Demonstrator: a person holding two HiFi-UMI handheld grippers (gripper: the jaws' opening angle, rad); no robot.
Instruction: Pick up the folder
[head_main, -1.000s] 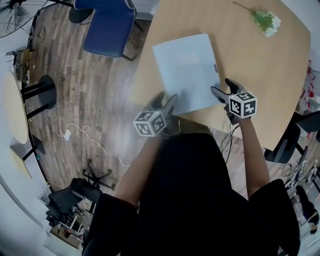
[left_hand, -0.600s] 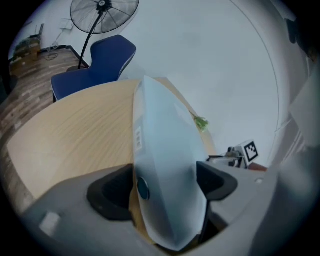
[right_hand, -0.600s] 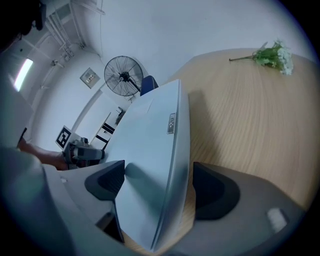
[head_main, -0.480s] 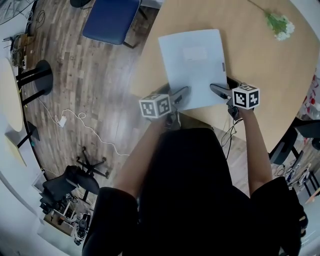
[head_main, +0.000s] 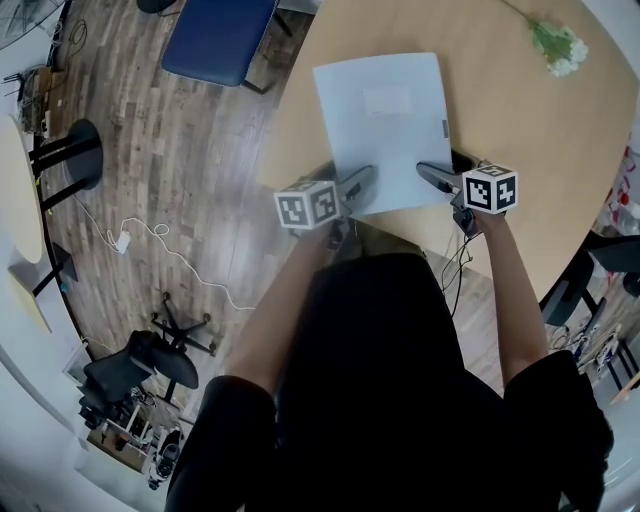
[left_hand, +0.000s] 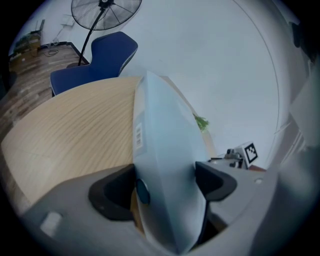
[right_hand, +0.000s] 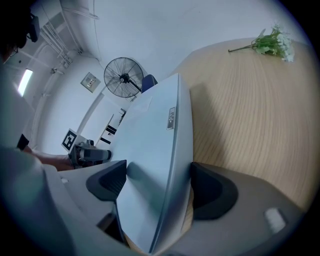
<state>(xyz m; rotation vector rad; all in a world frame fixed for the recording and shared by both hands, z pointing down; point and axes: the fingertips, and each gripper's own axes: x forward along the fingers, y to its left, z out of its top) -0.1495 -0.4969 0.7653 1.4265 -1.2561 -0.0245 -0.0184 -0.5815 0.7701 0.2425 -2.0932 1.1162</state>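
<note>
A pale blue folder (head_main: 385, 120) lies flat on the round wooden table (head_main: 520, 130), its near edge at the table's rim. My left gripper (head_main: 358, 187) straddles the folder's near left corner and my right gripper (head_main: 432, 176) the near right corner. In the left gripper view the folder (left_hand: 167, 160) fills the gap between the jaws of the left gripper (left_hand: 165, 187), which are wide and closing. In the right gripper view the folder (right_hand: 150, 150) likewise sits between the closing jaws of the right gripper (right_hand: 157, 187). No firm pinch shows on either side.
A sprig of white flowers (head_main: 558, 48) lies at the table's far right. A blue chair (head_main: 220, 40) stands at the far left of the table, on wooden floor with cables. A standing fan (right_hand: 123, 75) is behind the chair.
Both grippers came down and slid forward onto the folder's near corners, their jaws spreading wider around its edge. Over the last half second they have hardly moved.
</note>
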